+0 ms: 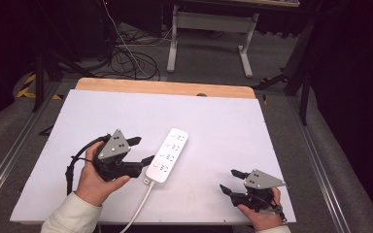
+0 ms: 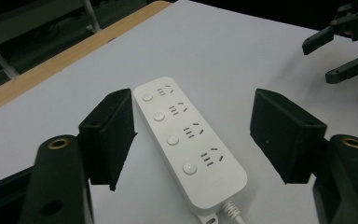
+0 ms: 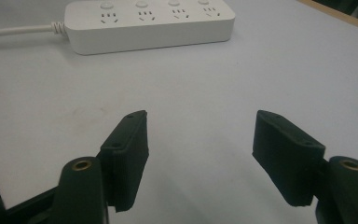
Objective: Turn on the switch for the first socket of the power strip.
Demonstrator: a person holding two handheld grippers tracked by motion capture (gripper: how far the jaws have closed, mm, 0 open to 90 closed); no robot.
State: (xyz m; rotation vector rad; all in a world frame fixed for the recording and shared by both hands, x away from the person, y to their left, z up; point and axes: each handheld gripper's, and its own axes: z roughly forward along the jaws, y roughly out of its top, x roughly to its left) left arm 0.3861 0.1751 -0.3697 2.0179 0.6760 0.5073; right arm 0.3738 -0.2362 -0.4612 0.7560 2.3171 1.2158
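Observation:
A white power strip point(image 1: 168, 154) with several sockets and round buttons lies flat on the white table top point(image 1: 223, 116), its white cable point(image 1: 138, 208) running off the near edge. My left gripper point(image 1: 142, 150) is held just left of the strip's cable end, jaws open. In the left gripper view the strip point(image 2: 186, 144) lies lengthwise between and beyond the spread jaws of that gripper point(image 2: 193, 112), with neither pad touching it. My right gripper point(image 1: 228, 180) rests open near the front right of the table, nothing between its jaws point(image 3: 200, 126); the strip point(image 3: 149, 23) lies farther off.
A wooden strip point(image 1: 165, 87) borders the table's far edge. Beyond it stand a white desk frame point(image 1: 245, 48) and loose cables point(image 1: 131, 63) on the grey floor. Metal rails point(image 1: 9, 155) run along both sides of the table.

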